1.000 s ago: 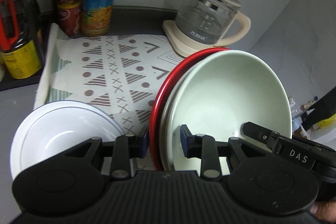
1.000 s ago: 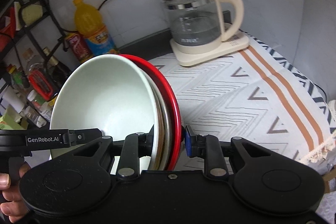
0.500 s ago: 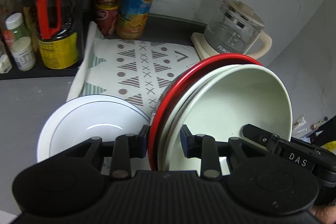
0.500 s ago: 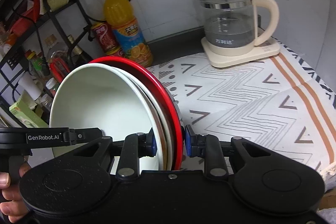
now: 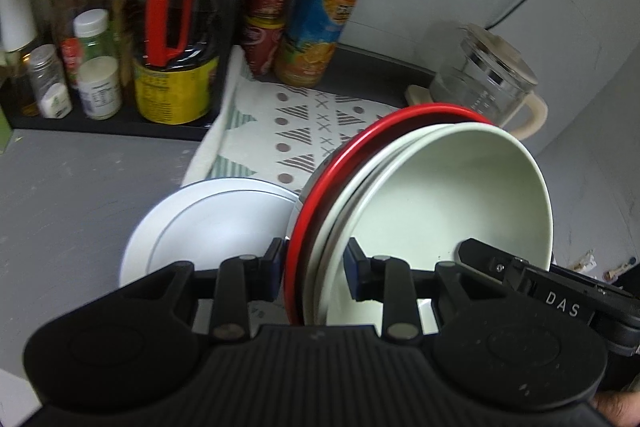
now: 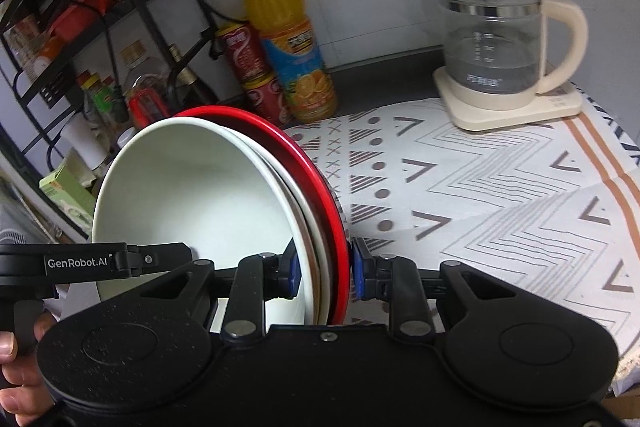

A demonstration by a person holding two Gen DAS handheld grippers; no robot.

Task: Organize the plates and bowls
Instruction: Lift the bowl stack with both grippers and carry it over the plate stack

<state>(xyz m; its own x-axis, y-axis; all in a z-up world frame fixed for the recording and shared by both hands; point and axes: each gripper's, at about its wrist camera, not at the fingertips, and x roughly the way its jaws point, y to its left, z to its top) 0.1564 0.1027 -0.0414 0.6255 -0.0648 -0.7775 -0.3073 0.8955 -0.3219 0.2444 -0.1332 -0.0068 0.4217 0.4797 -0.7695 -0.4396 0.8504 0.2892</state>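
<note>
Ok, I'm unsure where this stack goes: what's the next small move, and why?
Probably carry the stack a little further toward the white bowl on the grey counter and lower it. Both tools, left and right, clamp its rim, tilted, above the patterned mat.

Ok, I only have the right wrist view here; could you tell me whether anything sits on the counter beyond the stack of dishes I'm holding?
Observer: Yes, a white plate lies flat there, just past the red plate on the outside of the stack.
Operator: Thank you. Is the left gripper clamped on the stack too?
Observer: It is. The left gripper has one finger outside the red plate and the other inside the pale bowl.
Operator: And what is that white plate resting on?
Observer: Mostly the bare grey counter, at the near corner of the patterned mat.
</note>
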